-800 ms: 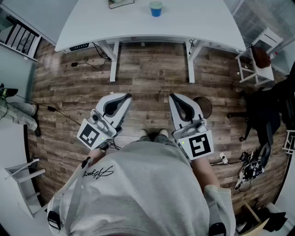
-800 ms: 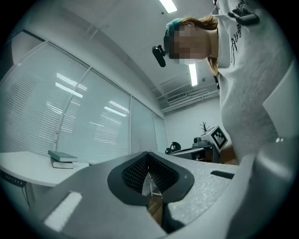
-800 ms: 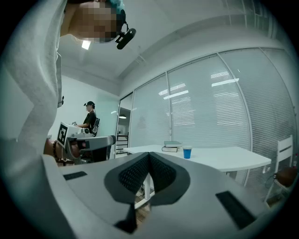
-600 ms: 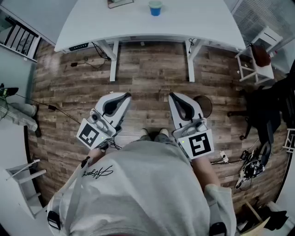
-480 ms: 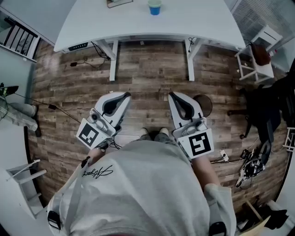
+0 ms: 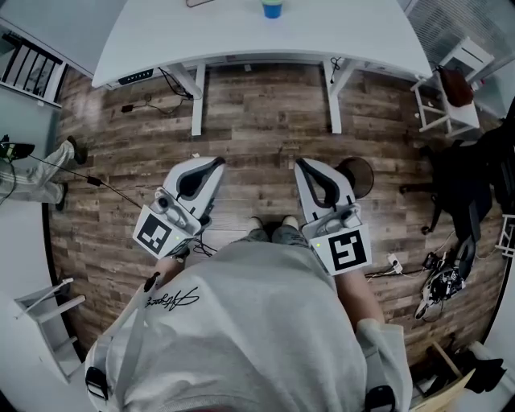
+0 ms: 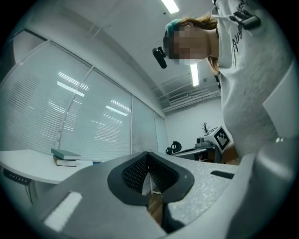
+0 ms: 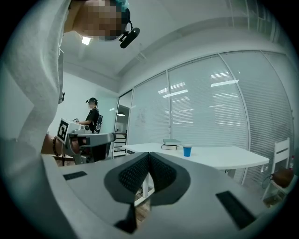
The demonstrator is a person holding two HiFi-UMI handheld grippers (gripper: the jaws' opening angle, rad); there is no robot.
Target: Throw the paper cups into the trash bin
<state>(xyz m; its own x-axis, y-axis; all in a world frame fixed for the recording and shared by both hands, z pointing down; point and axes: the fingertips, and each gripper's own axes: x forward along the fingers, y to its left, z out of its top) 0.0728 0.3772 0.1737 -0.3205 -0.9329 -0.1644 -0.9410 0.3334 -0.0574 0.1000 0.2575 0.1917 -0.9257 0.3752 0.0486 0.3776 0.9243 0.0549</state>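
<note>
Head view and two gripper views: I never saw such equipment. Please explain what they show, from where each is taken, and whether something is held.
A person stands on a wooden floor, holding a two-jaw hand tool in each hand: the left gripper and the right gripper. The head view looks down from the person's head. Each gripper view looks along that tool's own jaws. Both pairs are closed and empty. Ahead, a white table carries a blue cup and books.
</note>
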